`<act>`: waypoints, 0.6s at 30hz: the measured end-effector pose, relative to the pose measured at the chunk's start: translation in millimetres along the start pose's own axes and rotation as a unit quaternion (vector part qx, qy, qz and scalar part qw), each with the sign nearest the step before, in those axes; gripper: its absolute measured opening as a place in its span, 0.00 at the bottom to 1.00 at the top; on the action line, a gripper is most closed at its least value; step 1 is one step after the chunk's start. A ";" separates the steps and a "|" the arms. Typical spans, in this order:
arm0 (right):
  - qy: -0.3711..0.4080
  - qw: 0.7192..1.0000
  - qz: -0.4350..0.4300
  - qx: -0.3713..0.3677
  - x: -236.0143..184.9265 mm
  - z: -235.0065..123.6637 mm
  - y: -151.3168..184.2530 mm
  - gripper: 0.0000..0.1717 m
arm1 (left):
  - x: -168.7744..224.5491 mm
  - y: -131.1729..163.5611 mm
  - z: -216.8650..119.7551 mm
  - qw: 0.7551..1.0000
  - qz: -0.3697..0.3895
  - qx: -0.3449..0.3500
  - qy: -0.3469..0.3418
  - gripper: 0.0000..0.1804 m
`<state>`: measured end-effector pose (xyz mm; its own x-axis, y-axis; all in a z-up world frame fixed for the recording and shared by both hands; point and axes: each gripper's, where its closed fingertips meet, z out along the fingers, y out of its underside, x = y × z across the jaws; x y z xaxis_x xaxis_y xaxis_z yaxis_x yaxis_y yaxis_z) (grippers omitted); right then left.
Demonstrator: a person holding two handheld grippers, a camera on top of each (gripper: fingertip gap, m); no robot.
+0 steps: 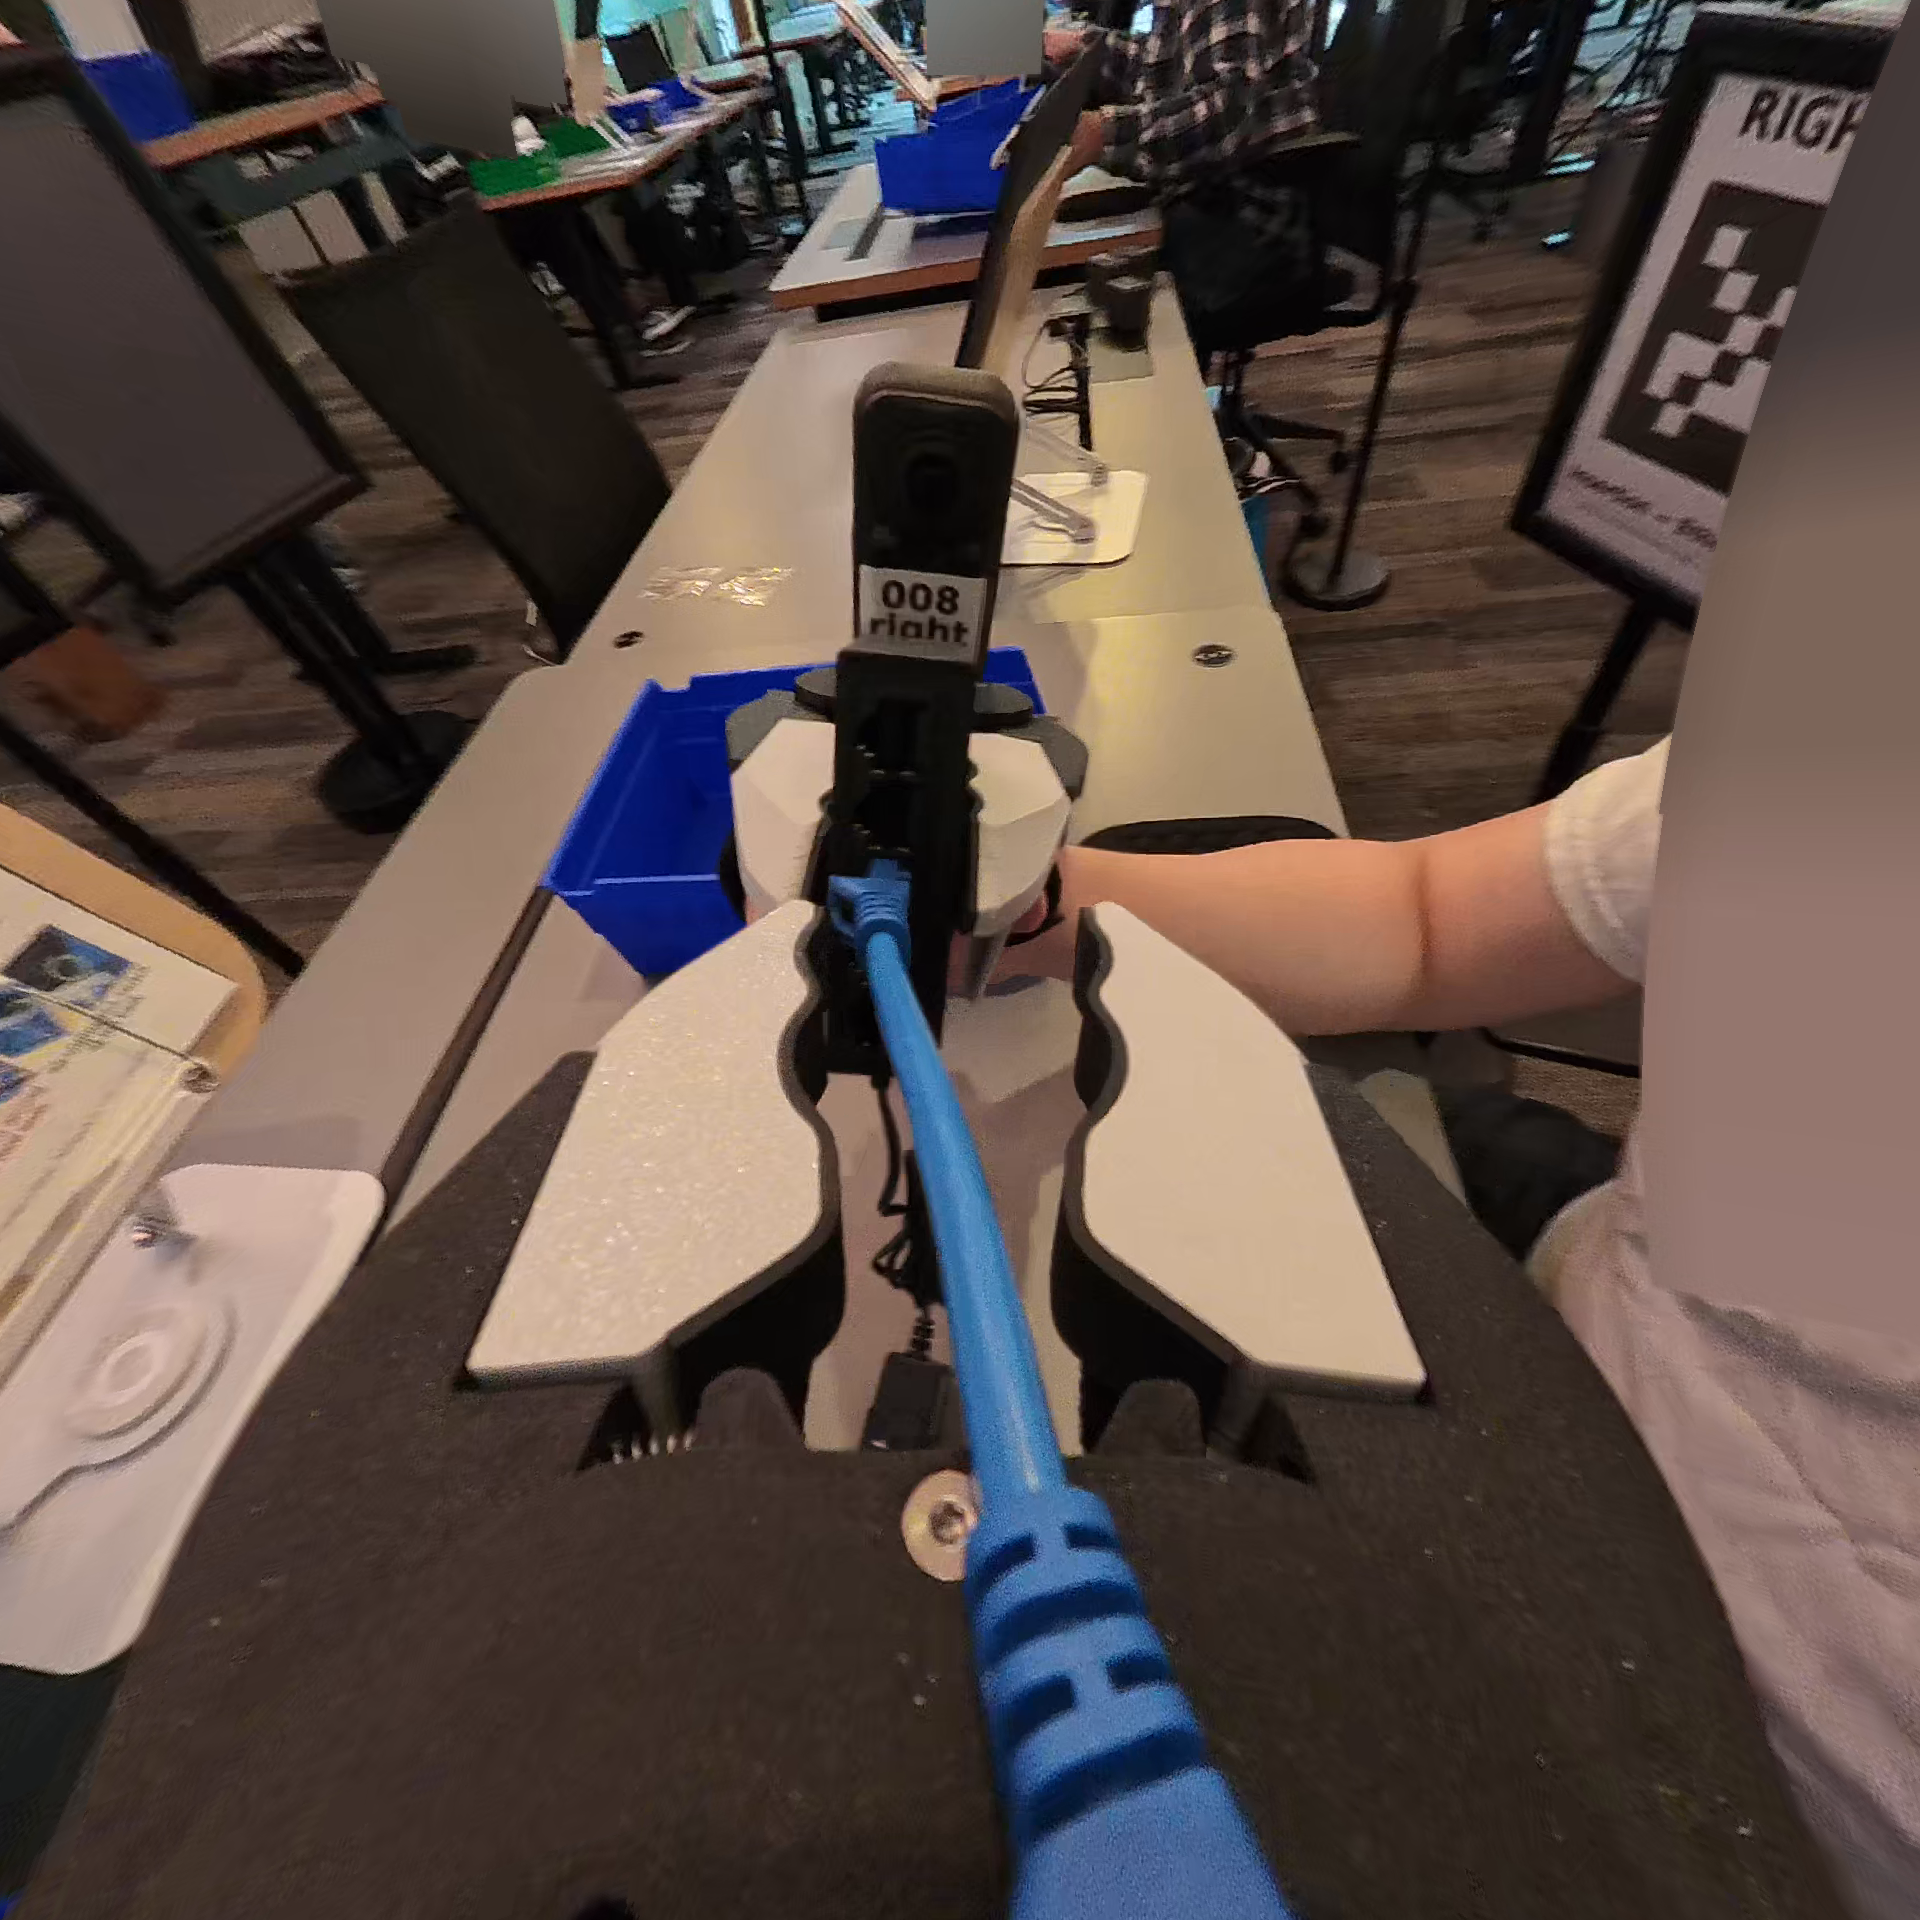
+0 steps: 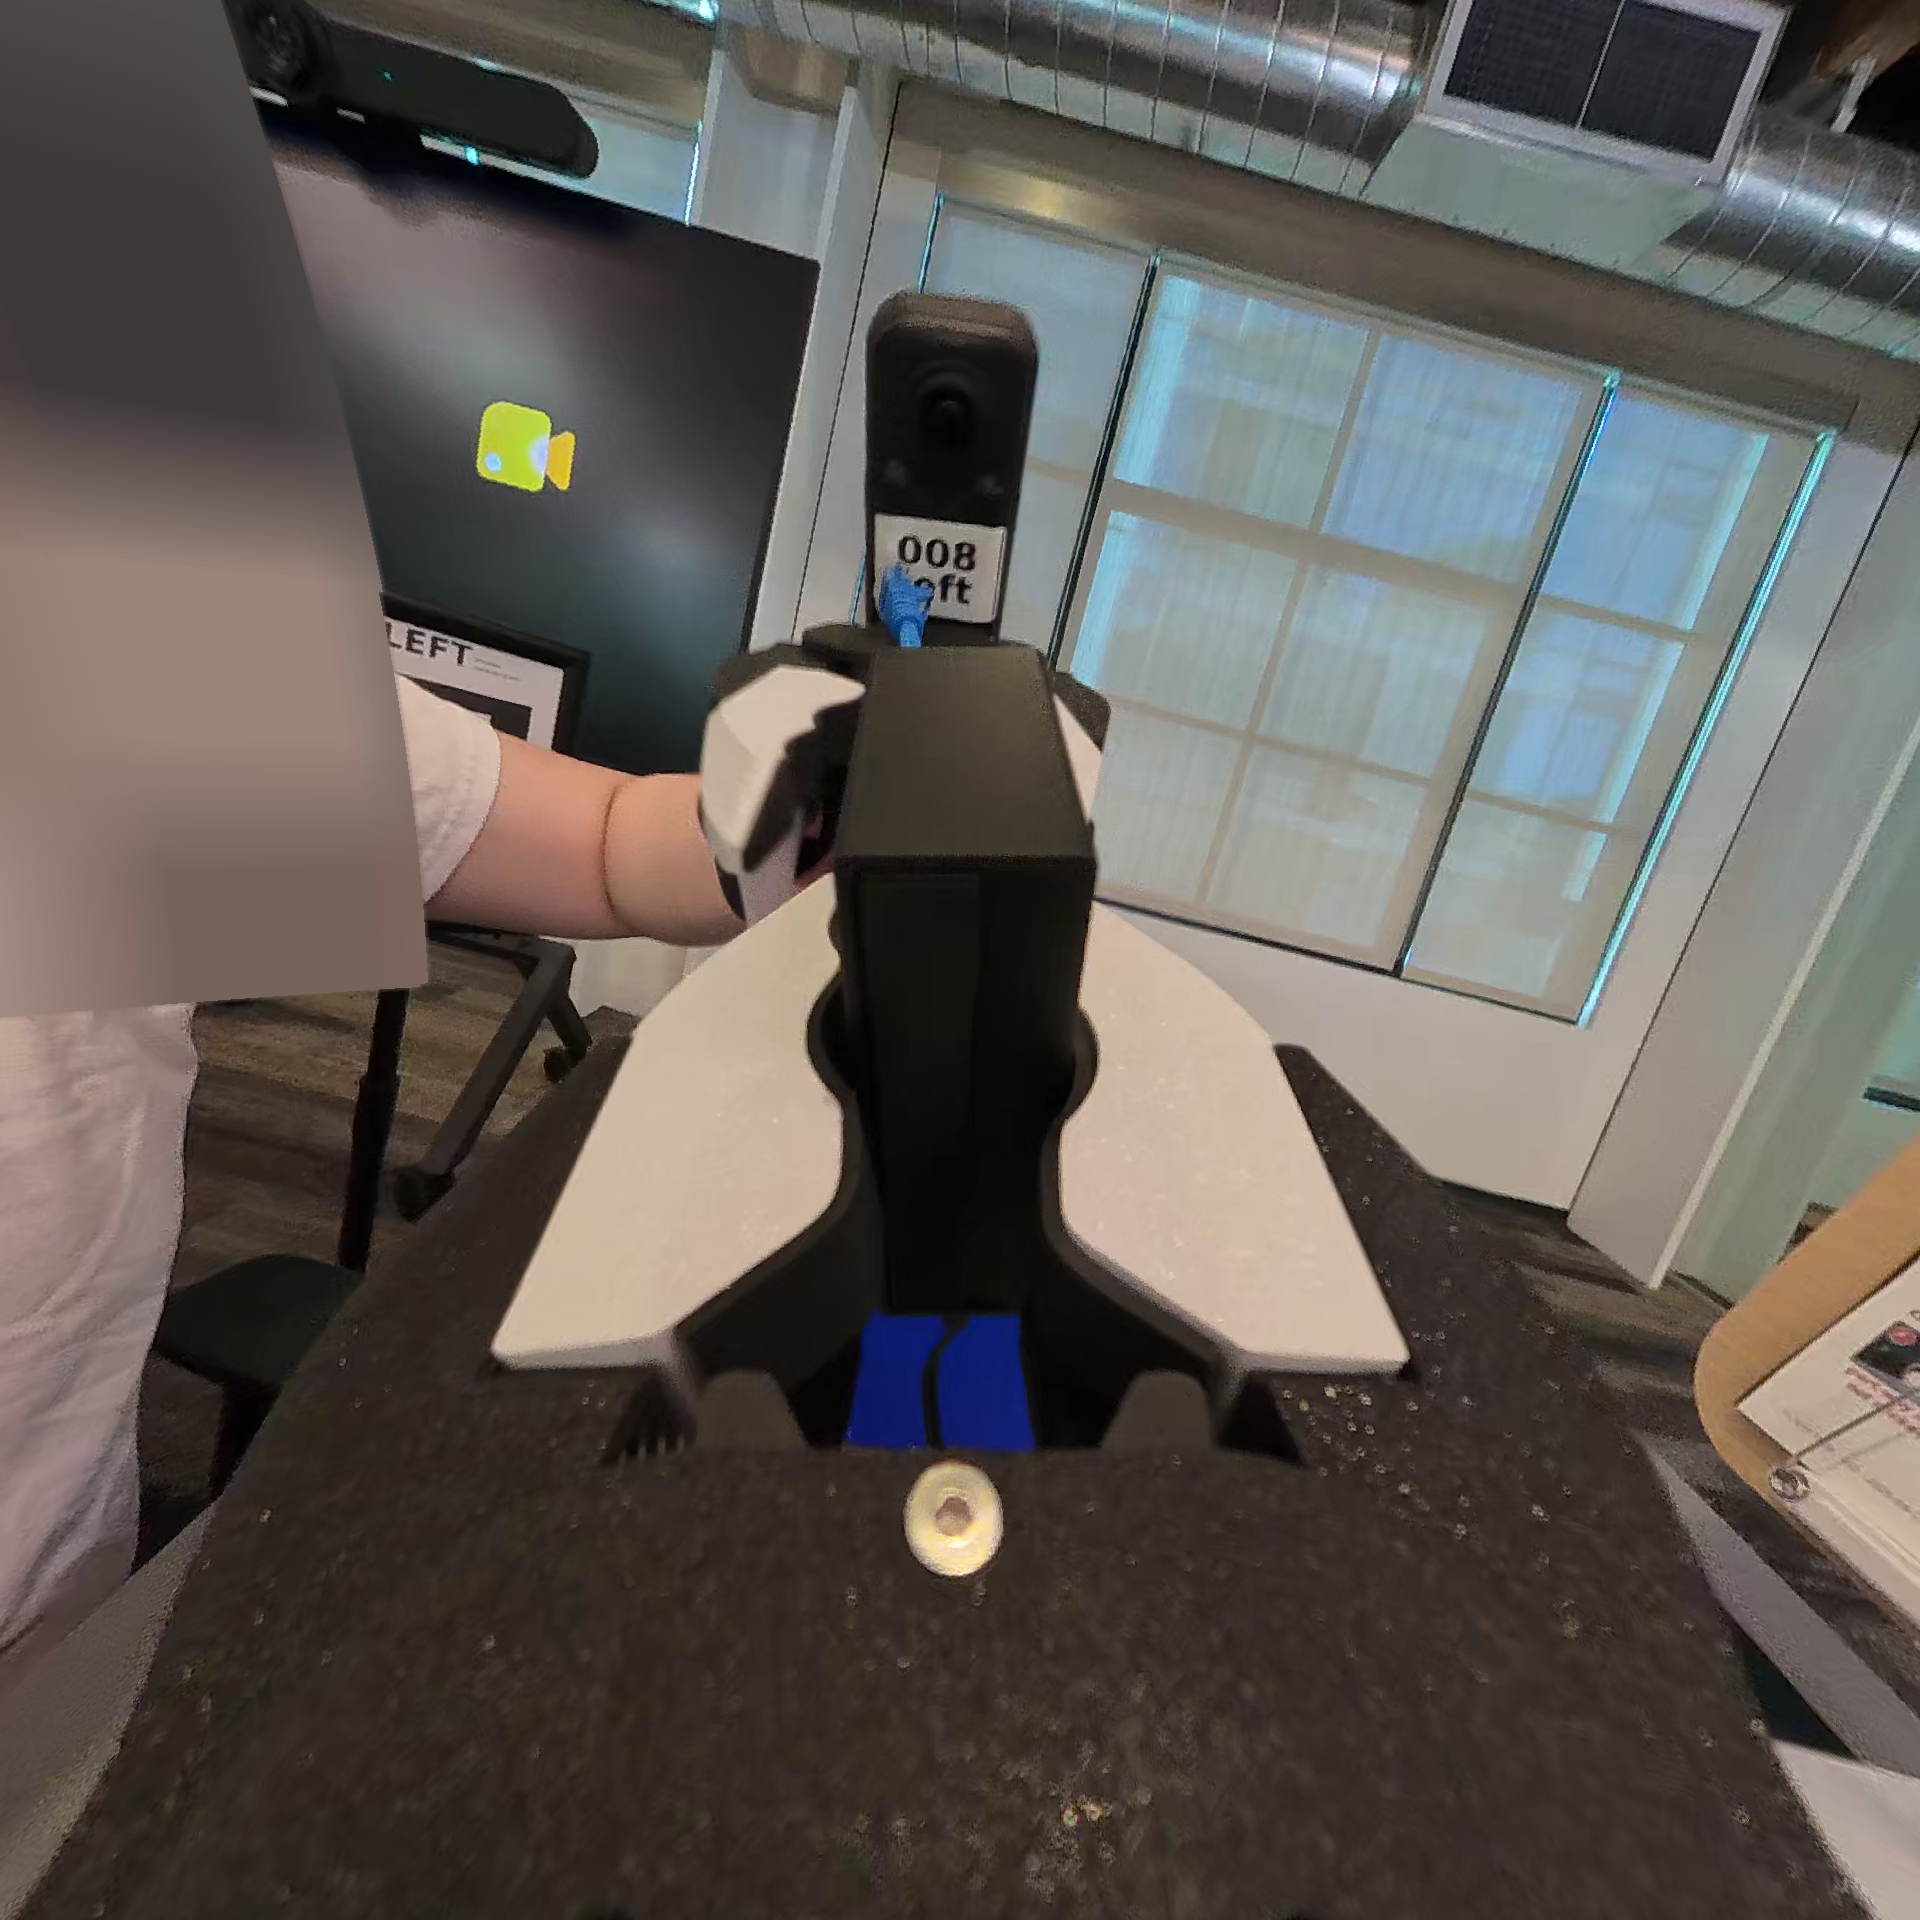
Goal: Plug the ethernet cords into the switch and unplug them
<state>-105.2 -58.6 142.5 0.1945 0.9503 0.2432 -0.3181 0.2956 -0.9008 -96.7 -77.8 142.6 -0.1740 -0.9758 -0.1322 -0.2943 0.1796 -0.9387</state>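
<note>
Long grey tables (image 1: 1174, 717) run away from me through an open office, with a blue bin (image 1: 644, 821) on the nearest one and a marker sign on a stand (image 1: 1704, 312) to the right.

My right claw (image 2: 951, 997) grips the black switch (image 2: 966, 831): both white fingers (image 2: 727, 1122) sit tight against its flanks, and it stands on end between them, lifted clear of the table. From the other side the switch (image 1: 894, 831) shows its column of ports facing my left claw.

My left claw (image 1: 940, 997) is spread wide and has hold of nothing. Its two white fingers (image 1: 707, 1122) stand apart on either side of the blue ethernet cord (image 1: 935, 1122), which runs straight down the gap between them without touching either pad. The cord's far plug (image 1: 868, 899) is seated in one of the lower ports of the switch. Its other end, a ribbed blue boot (image 1: 1081, 1683), lies over the black foam body of my left claw, close to the lens.

A bare forearm (image 1: 1299, 925) reaches in from the right behind the switch.
</note>
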 end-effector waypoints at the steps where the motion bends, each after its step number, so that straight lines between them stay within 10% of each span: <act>1: -0.009 1.000 0.002 0.008 -2.6 0.0 -2.0 0.18 | -0.8 -0.9 -0.3 1.000 0.012 0.005 -0.009 0.24; 18: -0.065 0.967 0.155 0.190 -4.3 3.2 -21.1 0.19 | -18.8 -11.1 -11.4 0.990 0.038 0.109 -0.086 0.24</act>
<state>-102.4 -68.7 161.6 -0.0758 0.9959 0.0484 -0.6647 -0.0142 -0.7470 -100.9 -60.0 159.1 -0.0194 -0.9705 -0.2404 -0.0732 0.2411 -0.9677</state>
